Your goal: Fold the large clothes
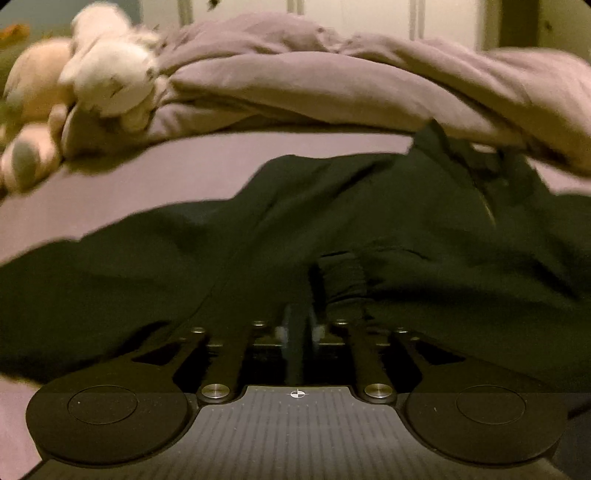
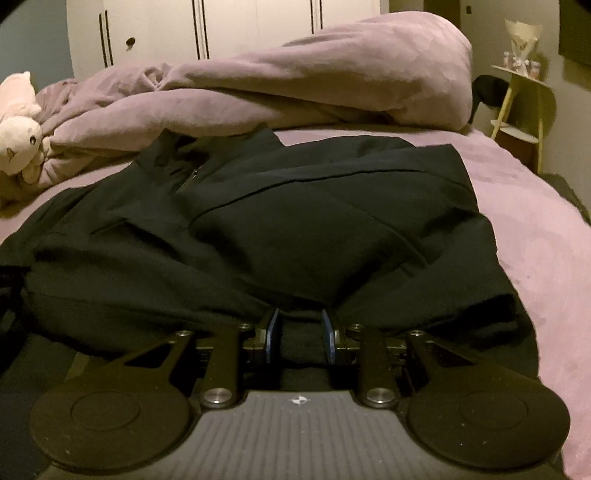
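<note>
Left wrist view, blurred: dark jacket [image 1: 332,221] lies on the mauve bed [image 1: 147,177], crumpled duvet [image 1: 332,85] beyond it; left gripper [image 1: 301,317] looks nearly closed, its hold unclear. Right wrist view: right gripper [image 2: 300,328] pinches the jacket's near hem; wardrobe [image 2: 240,26] stands behind.

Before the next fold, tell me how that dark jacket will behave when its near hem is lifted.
The dark jacket will probably drape limply: it already creases and sags across the bed. It looks thick, so likely somewhat heavy. Its one folded-in side may slide open, since nothing pins it.
</note>
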Demonstrator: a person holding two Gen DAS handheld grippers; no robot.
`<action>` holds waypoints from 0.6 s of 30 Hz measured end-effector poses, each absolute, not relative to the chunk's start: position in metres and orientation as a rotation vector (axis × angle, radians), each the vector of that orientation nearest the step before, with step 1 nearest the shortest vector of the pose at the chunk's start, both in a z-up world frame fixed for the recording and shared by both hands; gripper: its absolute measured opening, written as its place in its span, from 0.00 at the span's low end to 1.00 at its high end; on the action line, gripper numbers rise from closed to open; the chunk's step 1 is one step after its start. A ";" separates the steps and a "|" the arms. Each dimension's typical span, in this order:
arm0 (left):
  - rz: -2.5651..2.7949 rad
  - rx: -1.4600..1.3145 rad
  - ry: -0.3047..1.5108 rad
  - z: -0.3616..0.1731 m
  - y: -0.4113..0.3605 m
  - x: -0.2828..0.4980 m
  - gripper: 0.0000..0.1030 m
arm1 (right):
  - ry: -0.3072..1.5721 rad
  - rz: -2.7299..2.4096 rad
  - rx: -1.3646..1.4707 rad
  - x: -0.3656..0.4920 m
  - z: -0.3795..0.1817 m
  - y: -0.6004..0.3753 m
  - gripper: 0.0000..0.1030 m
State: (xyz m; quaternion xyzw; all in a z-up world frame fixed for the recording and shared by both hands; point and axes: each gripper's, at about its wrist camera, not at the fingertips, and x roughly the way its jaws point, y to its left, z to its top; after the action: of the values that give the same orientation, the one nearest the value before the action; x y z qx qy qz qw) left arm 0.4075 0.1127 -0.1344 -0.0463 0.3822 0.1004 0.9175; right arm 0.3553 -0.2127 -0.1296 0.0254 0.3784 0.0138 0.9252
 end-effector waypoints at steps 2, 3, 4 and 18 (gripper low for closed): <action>0.210 -0.178 0.770 -0.126 0.132 0.393 0.50 | 0.762 0.032 0.070 0.347 -0.121 -0.215 0.24; 0.200 -0.229 0.758 -0.122 0.143 0.384 0.54 | 0.751 0.036 0.083 0.343 -0.118 -0.216 0.24; 0.172 -0.279 0.752 -0.120 0.154 0.376 0.54 | 0.733 0.033 0.099 0.336 -0.115 -0.219 0.24; 0.474 -0.730 0.664 -0.127 0.346 0.272 0.74 | 0.716 0.015 0.113 0.315 -0.108 -0.215 0.24</action>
State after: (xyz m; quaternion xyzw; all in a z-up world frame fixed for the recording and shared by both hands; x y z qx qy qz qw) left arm 0.2716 0.3461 -0.1266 -0.3468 0.3159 0.2252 0.8539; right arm 0.3153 -0.2151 -0.1085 0.0552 0.3502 0.0073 0.9350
